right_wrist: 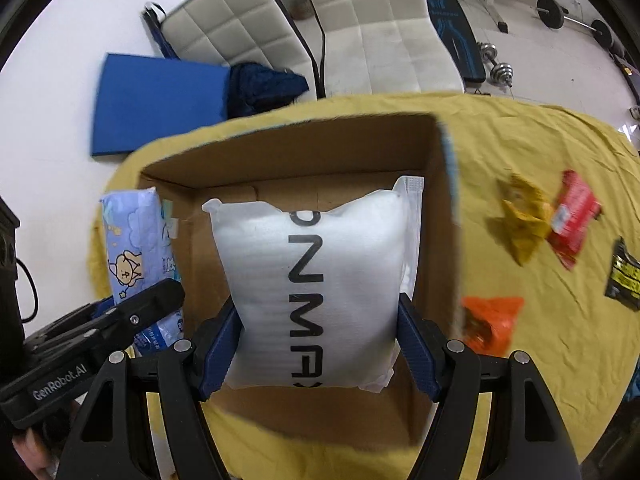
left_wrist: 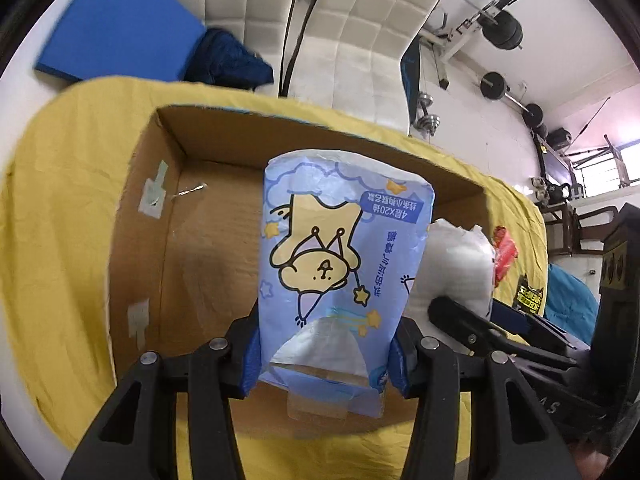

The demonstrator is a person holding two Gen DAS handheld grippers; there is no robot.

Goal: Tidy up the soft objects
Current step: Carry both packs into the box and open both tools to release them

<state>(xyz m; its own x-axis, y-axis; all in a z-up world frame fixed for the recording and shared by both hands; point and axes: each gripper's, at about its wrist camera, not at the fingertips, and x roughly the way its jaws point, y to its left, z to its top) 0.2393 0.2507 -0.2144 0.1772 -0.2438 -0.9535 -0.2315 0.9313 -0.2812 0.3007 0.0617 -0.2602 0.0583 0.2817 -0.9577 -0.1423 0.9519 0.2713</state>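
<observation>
My left gripper (left_wrist: 325,356) is shut on a blue tissue pack (left_wrist: 340,264) with a cartoon dog print, held over the open cardboard box (left_wrist: 144,216). My right gripper (right_wrist: 320,344) is shut on a white tissue pack (right_wrist: 316,280) with black letters, held over the same box (right_wrist: 440,216). The white pack shows to the right in the left wrist view (left_wrist: 456,264). The blue pack shows at the left in the right wrist view (right_wrist: 136,248). The box floor under both packs looks bare.
The box sits on a yellow cloth (right_wrist: 540,360). On the cloth to the right lie a yellow wrapper (right_wrist: 520,220), a red packet (right_wrist: 576,216), an orange packet (right_wrist: 492,320) and a black packet (right_wrist: 624,276). White cushions (right_wrist: 360,28) and a blue mat (right_wrist: 160,100) lie behind.
</observation>
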